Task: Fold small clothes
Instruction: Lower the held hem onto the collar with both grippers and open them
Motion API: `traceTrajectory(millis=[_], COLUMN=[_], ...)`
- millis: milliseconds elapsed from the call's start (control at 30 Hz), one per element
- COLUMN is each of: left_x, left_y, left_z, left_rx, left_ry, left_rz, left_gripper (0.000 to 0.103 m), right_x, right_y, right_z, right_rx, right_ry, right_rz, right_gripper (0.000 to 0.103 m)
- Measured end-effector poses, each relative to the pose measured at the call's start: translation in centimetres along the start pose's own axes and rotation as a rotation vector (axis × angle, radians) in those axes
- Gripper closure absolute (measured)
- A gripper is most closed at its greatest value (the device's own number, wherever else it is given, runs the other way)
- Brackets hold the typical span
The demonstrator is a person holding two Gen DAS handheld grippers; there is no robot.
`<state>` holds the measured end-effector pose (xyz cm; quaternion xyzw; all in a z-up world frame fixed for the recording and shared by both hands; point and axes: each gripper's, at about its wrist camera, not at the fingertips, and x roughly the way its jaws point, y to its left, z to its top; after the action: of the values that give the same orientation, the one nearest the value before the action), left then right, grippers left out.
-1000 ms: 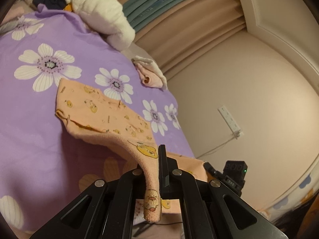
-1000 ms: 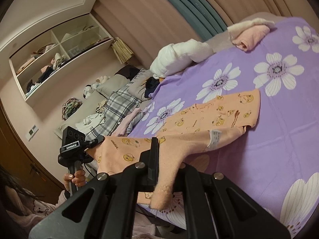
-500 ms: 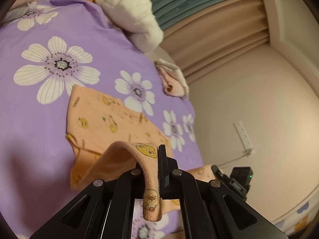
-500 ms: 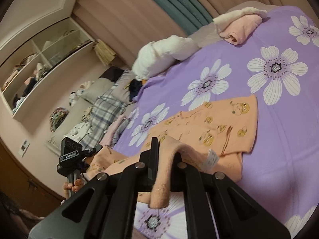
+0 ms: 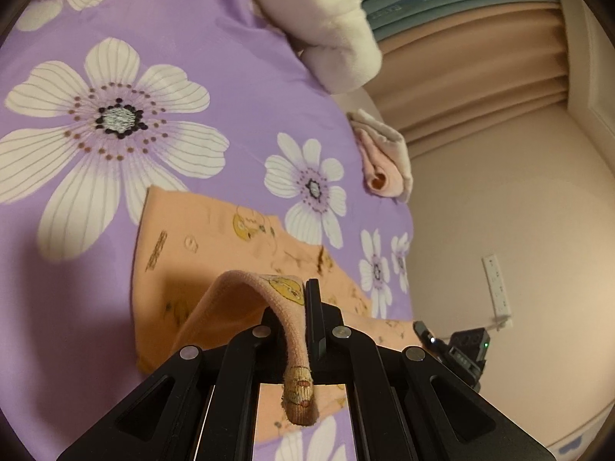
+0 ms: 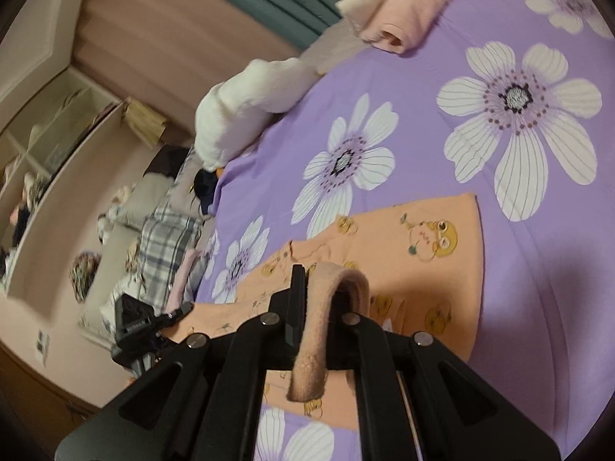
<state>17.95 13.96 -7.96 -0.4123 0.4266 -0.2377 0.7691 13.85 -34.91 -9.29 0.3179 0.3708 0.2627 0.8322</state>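
A small orange garment (image 5: 200,246) printed with yellow cartoon figures lies on the purple flowered bedspread (image 5: 161,38). My left gripper (image 5: 298,307) is shut on one edge of the garment, and the pinched cloth arches up and hangs down between the fingers. In the right wrist view the same orange garment (image 6: 423,242) lies flat ahead, with my right gripper (image 6: 315,292) shut on another edge of it, a ribbed band looping over the jaws. Both held edges are lifted over the flat part of the garment. The other gripper (image 6: 134,319) shows at the left.
A folded pink and white garment (image 5: 384,161) lies near the bed's far edge by the beige curtains (image 5: 480,57). A white plush bundle (image 5: 319,19) sits at the head. Plaid bedding (image 6: 165,238) and shelves (image 6: 42,142) are at the left in the right wrist view. A wall socket (image 5: 497,284) is at the right.
Both grippers have carried their held edges forward over the garment and lower toward the bed. The garment's near part now doubles over its far part, and both views have rolled.
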Motion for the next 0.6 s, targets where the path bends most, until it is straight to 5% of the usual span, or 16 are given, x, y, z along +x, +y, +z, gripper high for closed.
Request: traceTrajectory(millis=[333,467,533,600], left_x=[5.6,6.5,6.5,6.2], left_y=[2.8,4.8,5.6,6.2], left_z=[2.9,3.9,4.5,5.2], left_rx=[-0.113,-0.227,-0.281,-0.336], left_ry=[0.110,0.159,0.163,0.132], left_rz=[0.120,0.128,0.091,0.061], left_gripper=[0.103,0.103,0.086,0.038], right_x=[5.8,7.0,7.0,6.9], right_y=[-3.7,-5.1,-5.9,-6.7], right_z=[2.6,3.3,3.8,4.4], right_rx=[0.130,0.201,0.264,0.329], right_ry=[0.123,0.181,0.184,0.171], right_rz=[-0.141,-0.171,-0.135,-0.097], right_gripper=[0.095,0.079,0.073,0.069])
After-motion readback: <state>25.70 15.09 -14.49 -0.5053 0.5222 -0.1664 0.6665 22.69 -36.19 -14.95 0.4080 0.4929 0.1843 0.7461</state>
